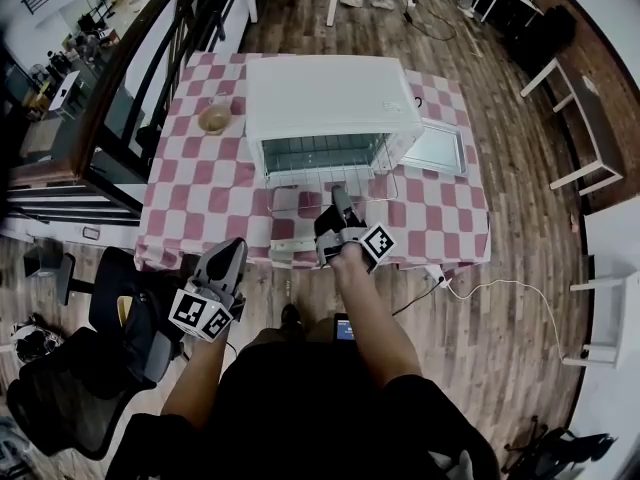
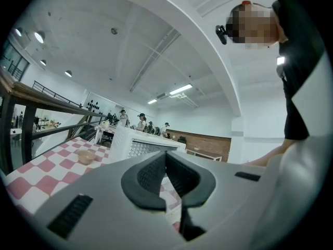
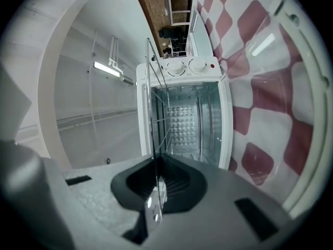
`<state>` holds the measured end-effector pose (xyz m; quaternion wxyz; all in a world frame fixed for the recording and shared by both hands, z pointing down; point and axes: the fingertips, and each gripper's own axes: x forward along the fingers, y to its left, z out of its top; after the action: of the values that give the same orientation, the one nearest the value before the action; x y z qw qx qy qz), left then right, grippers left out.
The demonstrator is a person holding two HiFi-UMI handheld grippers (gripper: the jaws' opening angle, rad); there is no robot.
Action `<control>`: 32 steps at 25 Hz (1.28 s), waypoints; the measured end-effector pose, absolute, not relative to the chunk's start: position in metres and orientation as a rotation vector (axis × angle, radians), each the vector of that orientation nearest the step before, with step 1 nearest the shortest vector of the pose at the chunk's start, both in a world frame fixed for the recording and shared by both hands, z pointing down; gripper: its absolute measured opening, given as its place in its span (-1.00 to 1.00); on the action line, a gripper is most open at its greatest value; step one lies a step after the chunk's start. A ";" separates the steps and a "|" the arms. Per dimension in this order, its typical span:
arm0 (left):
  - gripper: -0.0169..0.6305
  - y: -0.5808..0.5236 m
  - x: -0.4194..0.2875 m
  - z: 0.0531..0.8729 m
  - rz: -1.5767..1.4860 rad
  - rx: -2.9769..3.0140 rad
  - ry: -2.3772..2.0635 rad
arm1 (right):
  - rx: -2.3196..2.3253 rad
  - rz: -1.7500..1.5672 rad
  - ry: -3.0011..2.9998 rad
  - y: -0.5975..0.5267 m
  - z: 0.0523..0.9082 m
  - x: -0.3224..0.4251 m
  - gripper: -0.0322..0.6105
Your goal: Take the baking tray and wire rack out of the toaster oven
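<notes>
The left tool (image 1: 230,253) hangs closed and empty off the bench's (image 1: 200,198) near-left edge. The right tool (image 3: 156,178) is clamped on the wire rack (image 3: 150,103), which is partly out of the toaster oven (image 1: 325,98); it should pull level and straight. The baking tray (image 1: 435,150) lies right of the oven.

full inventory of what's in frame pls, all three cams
toaster oven: 1, white, centre of table, door open
wire rack: 1, bare metal, at the oven's open front, held by right gripper
baking tray: 1, silver-grey, on cloth right of oven
bowl: 1, tan, on cloth left of oven
tablecloth: 1, red and white check, over table
office chair: 1, black, floor at lower left
left gripper: 1, grey, shut, empty, short of table edge
right gripper: 1, grey, shut on wire rack
</notes>
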<state>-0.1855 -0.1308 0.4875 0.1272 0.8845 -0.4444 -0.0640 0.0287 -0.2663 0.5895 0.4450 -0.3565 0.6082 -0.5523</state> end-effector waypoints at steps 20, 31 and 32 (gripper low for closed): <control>-0.97 -0.070 -0.162 0.490 -0.192 2.523 -1.349 | -0.811 -1.417 1.452 -0.241 0.580 0.030 -0.89; -0.97 -0.046 -0.155 0.491 -0.179 2.518 -1.357 | -0.800 -1.407 1.467 -0.227 0.583 0.037 -0.89; -0.97 -0.044 -0.155 0.493 -0.177 2.515 -1.356 | -0.795 -1.403 1.471 -0.225 0.582 0.037 -0.89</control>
<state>-0.1548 -0.0438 0.4929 0.1388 0.8700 -0.4691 -0.0613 0.0367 -0.2246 0.5821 0.4614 -0.3233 0.5980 -0.5701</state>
